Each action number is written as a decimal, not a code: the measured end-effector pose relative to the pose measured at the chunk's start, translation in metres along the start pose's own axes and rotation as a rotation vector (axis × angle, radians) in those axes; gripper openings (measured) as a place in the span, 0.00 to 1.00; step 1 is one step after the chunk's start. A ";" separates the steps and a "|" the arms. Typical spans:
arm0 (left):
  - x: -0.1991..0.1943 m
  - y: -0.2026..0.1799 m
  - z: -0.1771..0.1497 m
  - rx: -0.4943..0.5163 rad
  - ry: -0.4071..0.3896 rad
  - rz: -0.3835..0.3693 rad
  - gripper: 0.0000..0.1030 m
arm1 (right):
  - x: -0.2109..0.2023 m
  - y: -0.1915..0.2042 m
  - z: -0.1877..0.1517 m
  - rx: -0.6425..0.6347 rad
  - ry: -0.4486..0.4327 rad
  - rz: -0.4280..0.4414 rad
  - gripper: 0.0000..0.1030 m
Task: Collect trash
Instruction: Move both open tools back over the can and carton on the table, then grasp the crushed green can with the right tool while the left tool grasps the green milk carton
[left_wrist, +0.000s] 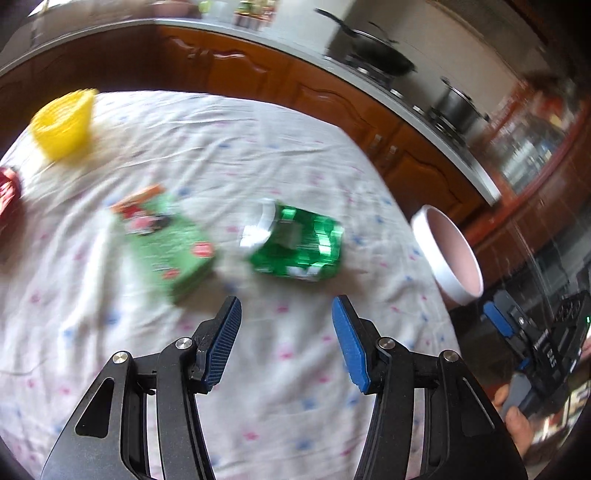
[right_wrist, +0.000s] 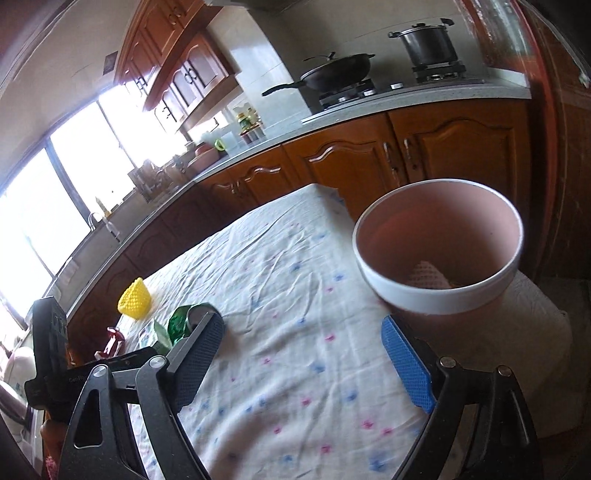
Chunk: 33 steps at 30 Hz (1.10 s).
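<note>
A crushed shiny green can (left_wrist: 295, 243) lies on the flowered tablecloth (left_wrist: 280, 369), just ahead of my left gripper (left_wrist: 286, 301), which is open with nothing between its fingers. Left of the can lies a flattened green carton (left_wrist: 166, 240). A yellow foam net (left_wrist: 62, 122) sits at the far left corner and a red wrapper (left_wrist: 7, 199) at the left edge. The pink bin with a white rim (right_wrist: 439, 254) stands at the table's right edge and holds a white foam net (right_wrist: 424, 277). My right gripper (right_wrist: 301, 319) is wide open and empty, with the bin just beyond its right finger.
Wooden kitchen cabinets (right_wrist: 332, 162) and a counter run behind the table. A wok (right_wrist: 332, 70) and a steel pot (right_wrist: 428, 40) sit on the stove. The table edge drops off right of the bin. A hand (left_wrist: 517, 424) holds the right gripper's handle.
</note>
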<state>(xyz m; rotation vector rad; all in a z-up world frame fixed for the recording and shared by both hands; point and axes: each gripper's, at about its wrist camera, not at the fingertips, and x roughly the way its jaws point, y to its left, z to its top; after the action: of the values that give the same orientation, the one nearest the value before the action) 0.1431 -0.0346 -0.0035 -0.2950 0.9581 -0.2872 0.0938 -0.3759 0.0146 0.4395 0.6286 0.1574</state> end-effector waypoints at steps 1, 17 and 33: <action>-0.002 0.008 0.001 -0.019 0.000 0.008 0.50 | 0.001 0.003 -0.001 -0.007 0.002 0.004 0.87; 0.009 0.061 0.032 -0.154 0.037 0.062 0.65 | 0.031 0.061 -0.022 -0.110 0.087 0.082 0.87; 0.045 0.057 0.059 0.052 0.049 0.259 0.61 | 0.060 0.100 -0.019 -0.178 0.101 0.104 0.86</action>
<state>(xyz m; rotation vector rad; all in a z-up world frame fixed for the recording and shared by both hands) 0.2230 0.0087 -0.0263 -0.1147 1.0236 -0.0817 0.1295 -0.2636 0.0135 0.2932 0.6851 0.3337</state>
